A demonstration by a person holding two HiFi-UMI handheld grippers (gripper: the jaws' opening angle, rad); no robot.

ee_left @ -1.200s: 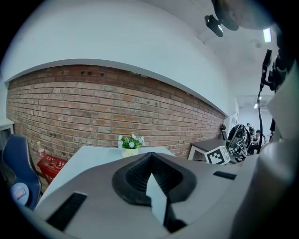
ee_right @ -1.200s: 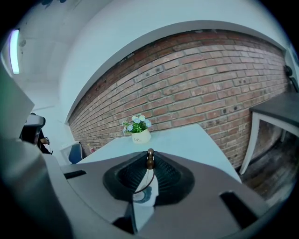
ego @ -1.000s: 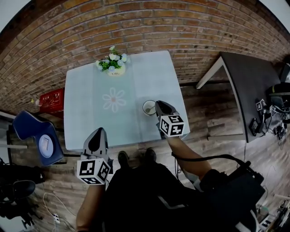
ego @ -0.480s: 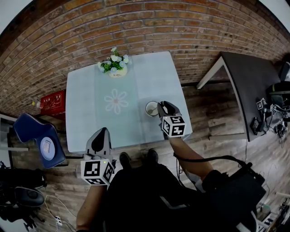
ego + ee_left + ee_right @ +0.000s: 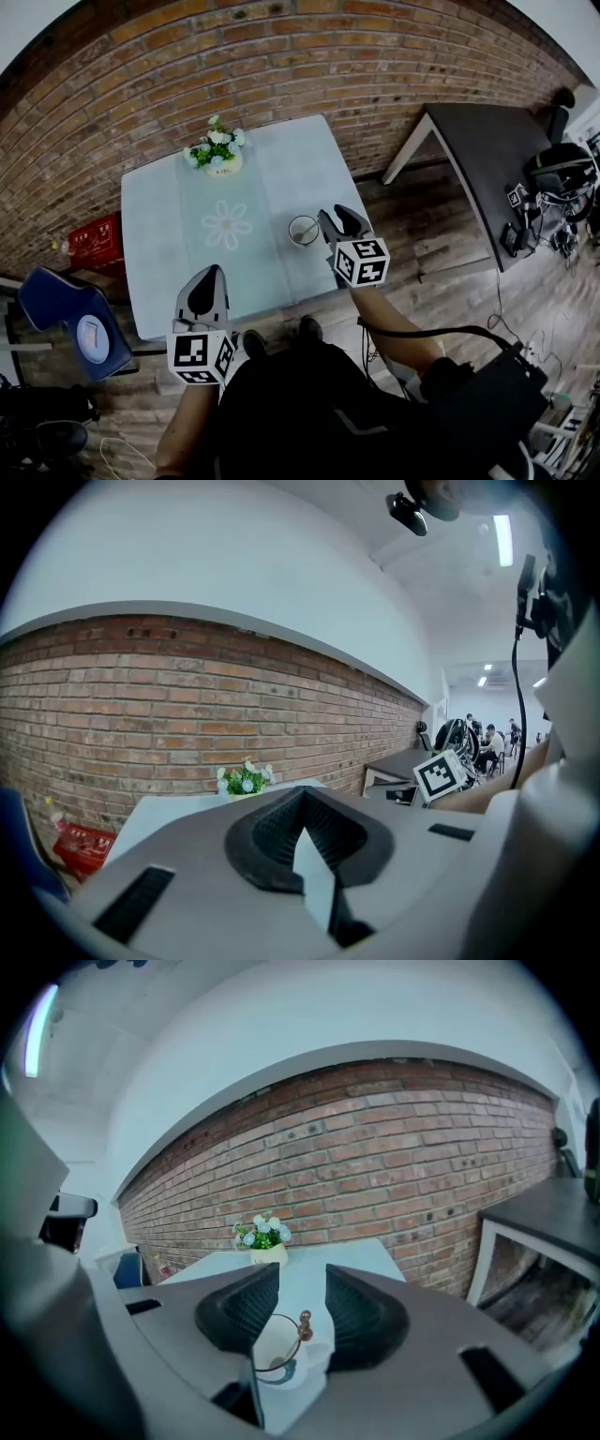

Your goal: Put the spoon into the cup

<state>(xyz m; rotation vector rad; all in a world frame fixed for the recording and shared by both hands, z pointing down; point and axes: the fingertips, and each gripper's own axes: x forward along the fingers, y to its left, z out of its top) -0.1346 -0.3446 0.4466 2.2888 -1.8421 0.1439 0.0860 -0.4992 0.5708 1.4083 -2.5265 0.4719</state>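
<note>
Spanning the middle of the head view, one pale blue rectangular desk stands against a brick wall. Two hand-held grippers hang near its front edge. The left hand-held gripper has its jaws pressed together on nothing. The right hand-held gripper is opening wide and grips nothing. One small white round cup stands on the desk just beside the right jaws. Inside it leans one thin spoon, its round-knobbed handle poking above the rim.
</note>
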